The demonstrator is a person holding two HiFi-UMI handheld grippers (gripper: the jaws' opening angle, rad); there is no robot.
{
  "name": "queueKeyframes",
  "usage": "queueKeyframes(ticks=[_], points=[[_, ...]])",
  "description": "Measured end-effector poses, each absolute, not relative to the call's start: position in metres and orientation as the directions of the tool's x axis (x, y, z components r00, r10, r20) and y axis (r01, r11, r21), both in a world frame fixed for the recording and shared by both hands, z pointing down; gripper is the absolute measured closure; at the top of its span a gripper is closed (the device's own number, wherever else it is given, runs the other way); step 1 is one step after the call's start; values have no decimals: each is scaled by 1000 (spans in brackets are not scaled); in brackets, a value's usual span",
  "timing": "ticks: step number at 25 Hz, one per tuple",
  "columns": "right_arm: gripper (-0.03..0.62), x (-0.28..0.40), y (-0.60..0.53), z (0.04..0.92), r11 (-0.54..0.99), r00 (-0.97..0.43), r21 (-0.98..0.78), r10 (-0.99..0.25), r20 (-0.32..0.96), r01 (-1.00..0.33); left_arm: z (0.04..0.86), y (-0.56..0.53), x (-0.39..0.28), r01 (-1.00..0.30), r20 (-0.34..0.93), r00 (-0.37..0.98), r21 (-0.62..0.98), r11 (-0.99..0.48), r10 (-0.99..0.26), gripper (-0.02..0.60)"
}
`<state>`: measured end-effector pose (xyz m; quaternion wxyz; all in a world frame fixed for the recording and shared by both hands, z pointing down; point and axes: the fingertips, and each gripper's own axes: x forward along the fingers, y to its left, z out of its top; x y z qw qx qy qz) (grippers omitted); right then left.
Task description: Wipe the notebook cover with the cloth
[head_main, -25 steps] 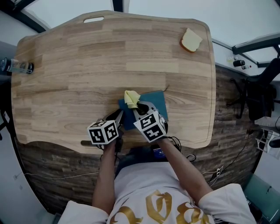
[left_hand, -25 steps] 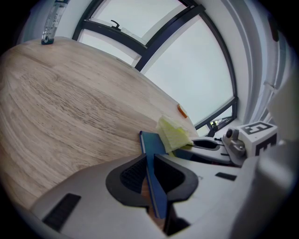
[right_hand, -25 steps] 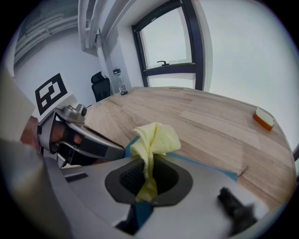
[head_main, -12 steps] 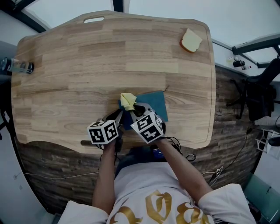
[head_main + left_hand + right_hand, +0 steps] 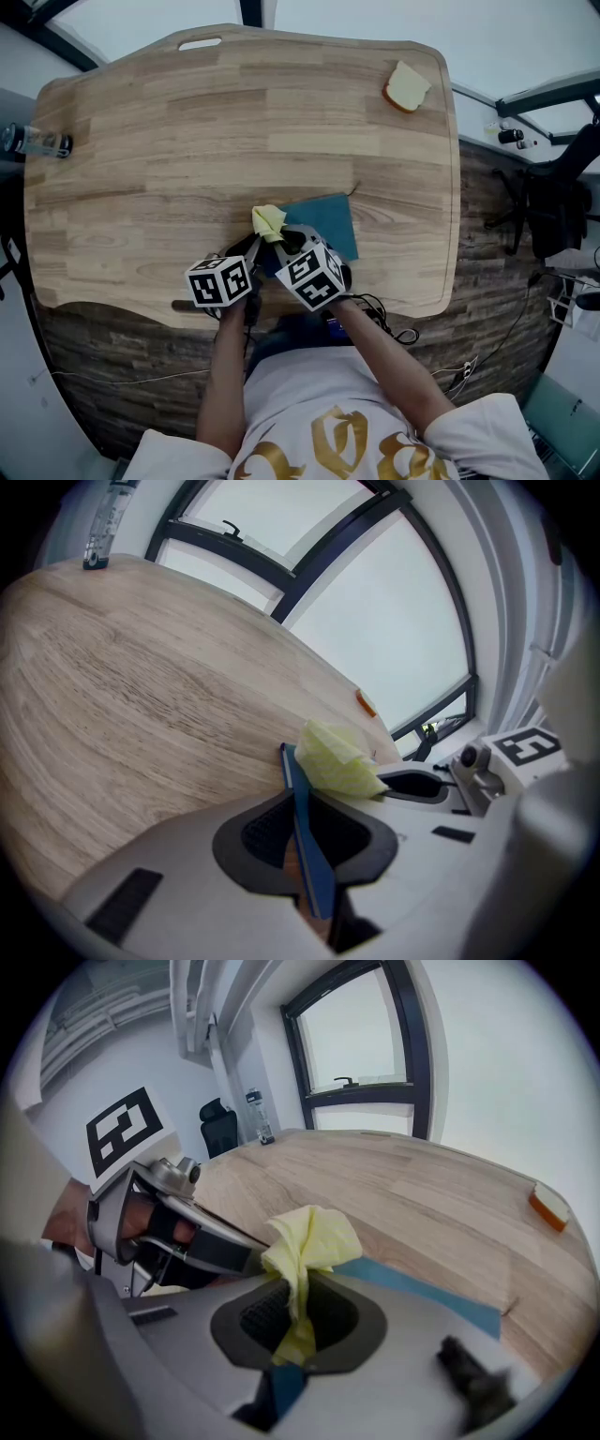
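Wooden table (image 5: 187, 141) seen from above, with a dark office chair (image 5: 553, 202) beyond its right edge and loose cables (image 5: 384, 328) hanging at the near edge. A clear bottle (image 5: 37, 142) lies at the far left margin, and a pale wedge (image 5: 407, 87) with a brown edge lies at the far right corner. Both are well apart from the work area. The rest of the tabletop is bare wood. In the head view the two marker cubes and the gripper bodies cover the near-left part of the notebook (image 5: 330, 225).

Compared with one second ago, the cloth (image 5: 267, 221) and the right gripper (image 5: 286, 239) have shifted leftward across the cover, towards its left edge, so that more blue surface shows on the right. The left gripper (image 5: 255, 251) and the notebook have kept their places.

The notebook is a flat blue-teal rectangle near the front edge of the table, slightly skewed, with a thin dark strand at its far right corner. The left gripper view shows its edge (image 5: 302, 808) standing between the jaws of the left gripper (image 5: 302, 846), which are clamped on it. The cloth (image 5: 309, 1241) is pale yellow and crumpled. It bunches out ahead of the right gripper (image 5: 295, 1321), whose jaws are pinched tight on its lower folds, and it rests at the notebook's left side over the blue cover (image 5: 422, 1293).
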<state>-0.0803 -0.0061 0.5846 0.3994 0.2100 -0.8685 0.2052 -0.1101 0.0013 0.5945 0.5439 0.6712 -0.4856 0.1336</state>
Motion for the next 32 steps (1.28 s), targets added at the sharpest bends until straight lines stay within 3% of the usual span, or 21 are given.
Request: queueKeyframes(ticks=[32], points=[[556, -71, 40, 585, 849, -606, -261, -84, 791, -459, 595, 1, -110, -797, 707, 489, 600, 68, -511, 525]])
